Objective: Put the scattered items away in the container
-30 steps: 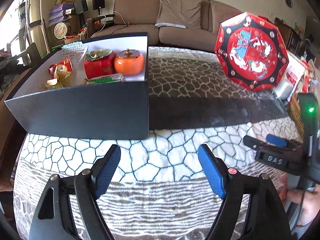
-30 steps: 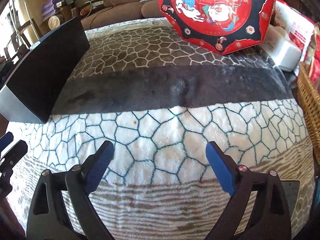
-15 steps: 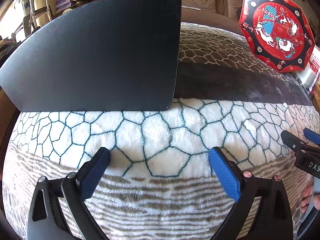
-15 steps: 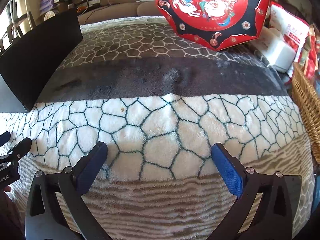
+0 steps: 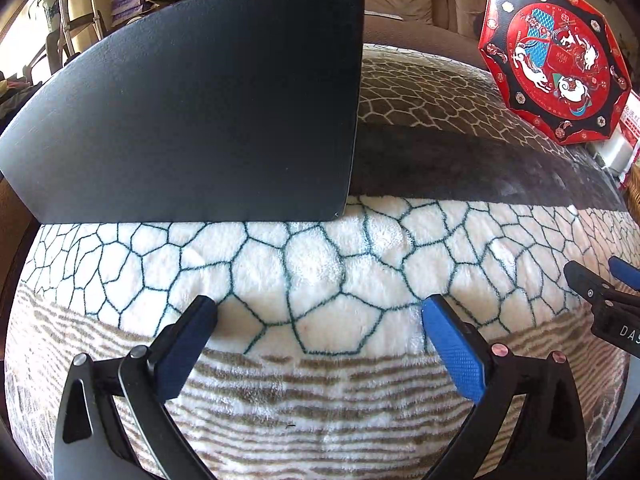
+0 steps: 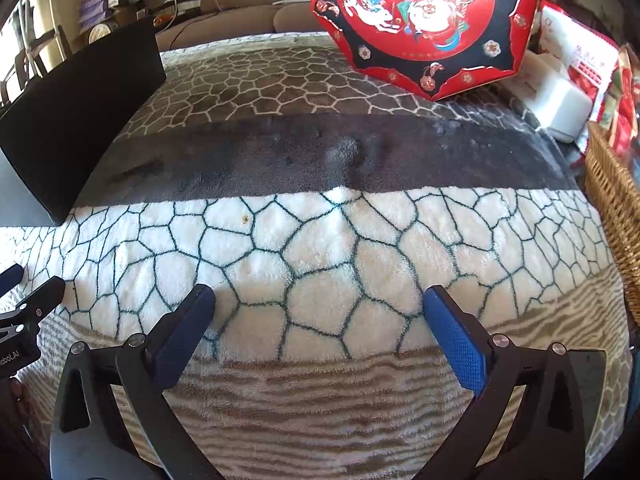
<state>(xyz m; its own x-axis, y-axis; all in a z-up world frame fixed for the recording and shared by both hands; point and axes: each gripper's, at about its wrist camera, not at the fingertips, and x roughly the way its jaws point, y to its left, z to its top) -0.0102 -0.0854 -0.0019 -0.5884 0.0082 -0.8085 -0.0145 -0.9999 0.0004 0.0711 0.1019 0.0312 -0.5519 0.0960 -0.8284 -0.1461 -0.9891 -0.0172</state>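
The dark box (image 5: 200, 120) stands on the patterned blanket at the left, and only its black outer wall shows, so its contents are hidden. In the right wrist view the same box (image 6: 80, 112) sits at the far left. My left gripper (image 5: 320, 320) hovers low over the white part of the blanket in front of the box, open, with nothing between its blue pads. My right gripper (image 6: 320, 308) is open too and empty over the blanket. Each gripper shows at the edge of the other's view: the right one (image 5: 600, 292) and the left one (image 6: 28, 292).
A red and black octagonal box lid (image 5: 556, 60) leans at the back right. A white box (image 6: 560, 100) and red packets lie beside a wicker basket (image 6: 616, 200) at the right edge. A brown sofa (image 5: 400, 0) stands behind the blanket-covered table (image 6: 320, 152).
My left gripper sank toward the blanket and its jaws widened; the box's contents dropped out of sight behind its wall. The right gripper barely shifted and also opened a little wider.
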